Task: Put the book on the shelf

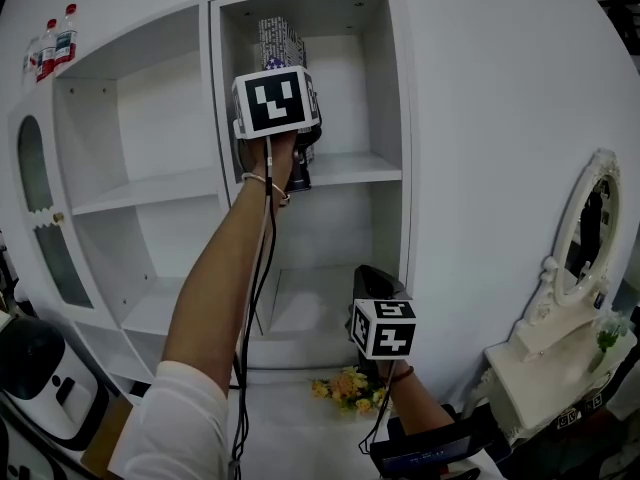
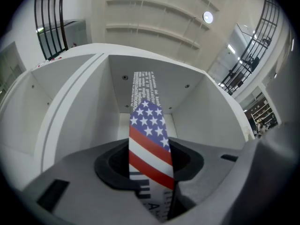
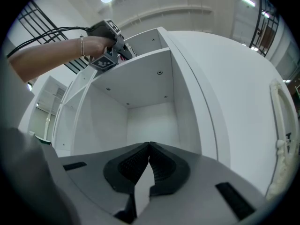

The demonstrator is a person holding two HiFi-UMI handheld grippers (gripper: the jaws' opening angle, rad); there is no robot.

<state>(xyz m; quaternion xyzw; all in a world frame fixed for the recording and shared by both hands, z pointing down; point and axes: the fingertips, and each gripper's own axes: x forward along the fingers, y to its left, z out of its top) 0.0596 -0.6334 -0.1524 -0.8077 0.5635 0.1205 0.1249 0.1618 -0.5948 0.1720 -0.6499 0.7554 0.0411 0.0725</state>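
White shelves (image 1: 160, 193) filled most of what you saw, and the top right box (image 1: 352, 168) was the one you were reaching into. Your left hand-held gripper (image 2: 151, 165) was clamped on the book (image 2: 149, 139), the one with stars and red stripes on it. You held it standing up, inside that box, with its thin edge facing you. I could not tell if its bottom edge sat on the board yet.

That is where it could have gone wrong, I think. If you let go before the book sat on the board, it could drop and tip over. Nothing stood beside it to lean on, so it could fall flat or slide off the front. If you pulled back while the jaws were tight, the book could come out with you.

Your right hand-held gripper (image 3: 149, 148) was squeezed shut with nothing in it, low down by the bottom box.

The boards looked smooth, white and bare. A white dressing table (image 1: 545, 368) with a mirror (image 1: 590, 228) stood to the right. Some yellow flowers (image 1: 345, 386) lay on the floor near the shelves. Small bottles (image 1: 55, 38) stood on top, far left.
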